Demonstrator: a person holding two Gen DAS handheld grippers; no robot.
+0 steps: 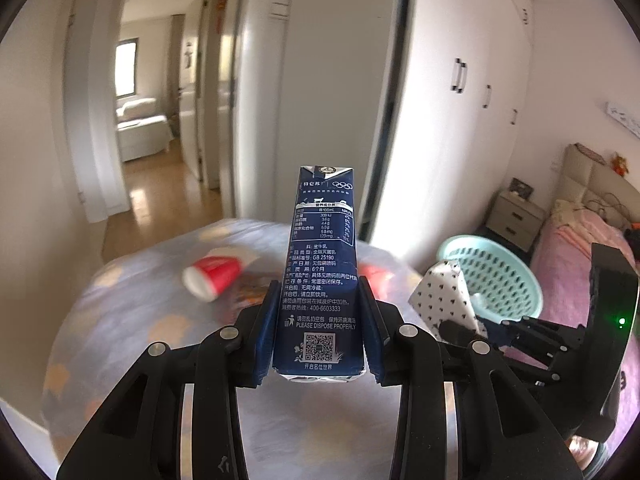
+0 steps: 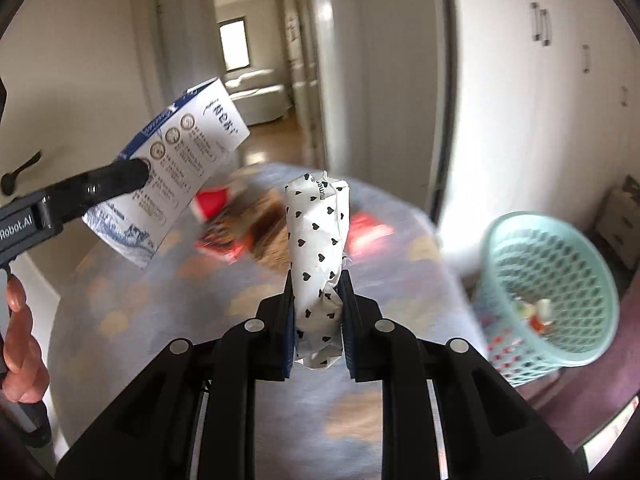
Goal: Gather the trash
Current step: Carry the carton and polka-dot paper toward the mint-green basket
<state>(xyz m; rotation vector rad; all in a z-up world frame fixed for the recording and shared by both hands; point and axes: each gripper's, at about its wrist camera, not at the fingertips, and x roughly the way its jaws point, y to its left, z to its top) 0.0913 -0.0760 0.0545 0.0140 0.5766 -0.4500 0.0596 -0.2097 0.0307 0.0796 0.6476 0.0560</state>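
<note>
Off to the right of the desk (image 1: 120, 308) sits a mint-green plastic basket (image 2: 548, 300) with a lattice wall, tipped so its mouth faces the room. Down inside it lie a few small scraps, white and red, too blurred to name.

The left gripper (image 1: 320, 320) is pinching a tall dark-blue milk carton (image 1: 322, 268) between its 2 blue-padded fingers (image 1: 266, 328), gripping the lower part of the carton and holding it upright above the desk. The side facing the camera carries white Chinese print, a nutrition table, a QR code and the line "PLEASE DISPOSE PROPERLY"; the folded top looks flattened and silver shows at the bottom seam. From the right wrist view the same carton shows a white face with blue trim and leans at an angle.

The right gripper (image 2: 318, 312) is clamped on a crumpled white paper wrapper (image 2: 318, 248) dotted with small black hearts, rolled into a rough tube that stands up out of the fingers. It hangs over the desk, just left of the basket.

On the desk's patterned cloth, beyond both held items, lie a red paper cup (image 1: 212, 276) on its side with its white base showing, a flat reddish packet (image 2: 236, 232) and another red piece (image 2: 368, 232), all blurred.
</note>
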